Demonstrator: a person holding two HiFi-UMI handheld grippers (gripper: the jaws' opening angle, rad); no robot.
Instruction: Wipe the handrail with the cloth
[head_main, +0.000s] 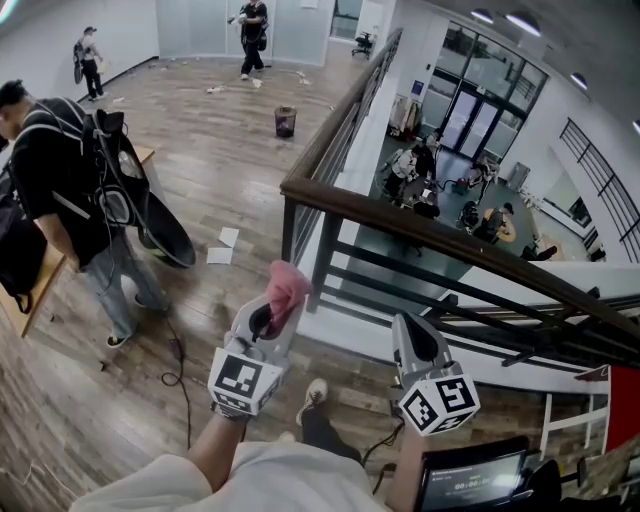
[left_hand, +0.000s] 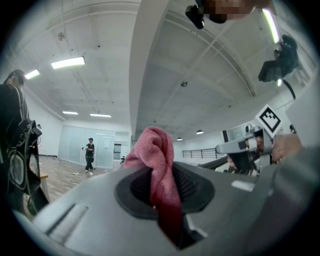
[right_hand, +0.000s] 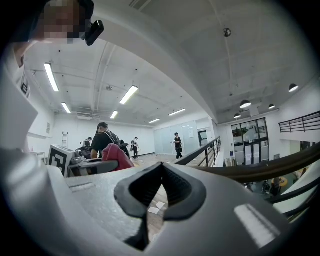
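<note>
The cloth (head_main: 288, 285), a pink wad, is pinched in the left gripper (head_main: 265, 320). The jaws are closed on its lower part, and the bulk stands up past the tips. It sits near the corner of the handrail (head_main: 420, 226), below the rail and apparently not touching it. The right gripper (head_main: 420, 345) hangs beside it under the rail, jaws closed tip to tip with nothing between them.

Wiping looks not yet begun. To do it well, the wad should go onto the rail's top at the corner and be pressed until the loose part flattens. It should then be drawn along the wood in one line, with the hard jaw tips kept off the rail. Drag may tug the cloth free, so the pinch must hold firm.

A person (head_main: 60, 190) stands on the floor (head_main: 220, 150), well apart.
</note>
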